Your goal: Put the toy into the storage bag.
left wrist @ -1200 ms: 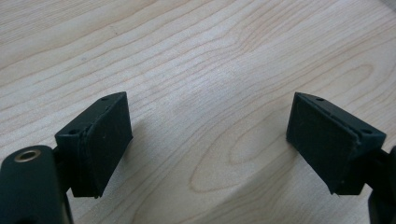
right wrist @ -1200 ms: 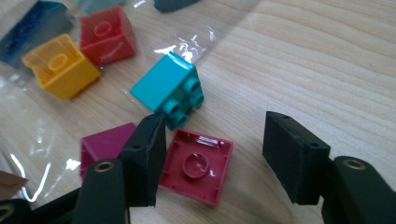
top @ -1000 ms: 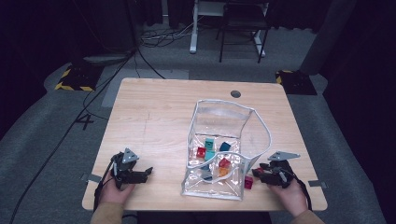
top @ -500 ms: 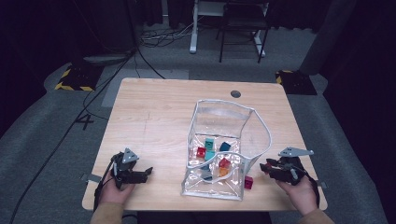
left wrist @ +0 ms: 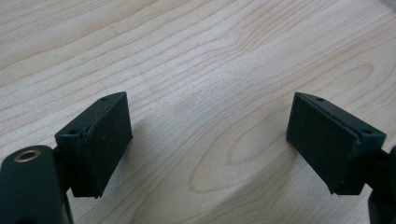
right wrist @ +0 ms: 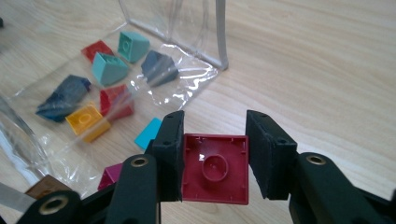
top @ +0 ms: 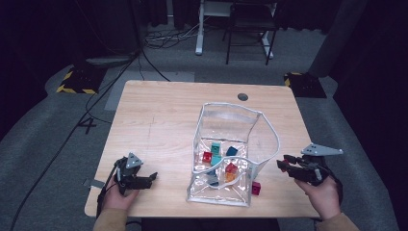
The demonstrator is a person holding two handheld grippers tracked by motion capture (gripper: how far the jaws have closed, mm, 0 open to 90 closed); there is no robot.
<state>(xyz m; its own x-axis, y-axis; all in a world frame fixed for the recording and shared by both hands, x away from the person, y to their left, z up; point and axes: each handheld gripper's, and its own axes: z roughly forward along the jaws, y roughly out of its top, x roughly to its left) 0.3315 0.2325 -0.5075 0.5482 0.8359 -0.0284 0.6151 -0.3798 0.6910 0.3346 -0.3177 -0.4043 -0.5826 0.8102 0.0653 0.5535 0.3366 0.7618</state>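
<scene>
Right claw (right wrist: pixel 214 154): jaws closed on a dark red brick (right wrist: pixel 215 169), gripped on two opposite sides, hollow underside facing the camera. The jaws have just been closing, with the brick between them. In the high view the right claw (top: pixel 284 164) is held off the right edge of the clear plastic bag (top: pixel 262 126), above the tabletop (top: pixel 159 115).

Left claw (left wrist: pixel 210 140): jaws wide, nothing between them, bare wood beneath. In the high view it rests near the front left corner of the tabletop (top: pixel 150 179), well apart from the bag.

Governing relation: the bag lies to the left of the right claw in the high view, its open mouth standing up toward the far side. The right hand is plainly the nearer one. The held brick is roughly square, so no long axis governs its placement. Judgement: the coming move likely calls for carrying the brick leftward over the bag's rim.

Count, right gripper view: one dark red brick in the claw; two teal bricks (right wrist: pixel 109 67), two red bricks (right wrist: pixel 116 100), two dark blue bricks (right wrist: pixel 159 67) and one yellow brick (right wrist: pixel 88 120) among the plastic; one light blue brick (right wrist: pixel 147 133), one magenta brick (right wrist: pixel 109 176) and one brown brick (right wrist: pixel 44 186) near the bag, whether in or out of it cannot be told. One bag. Two claws.
</scene>
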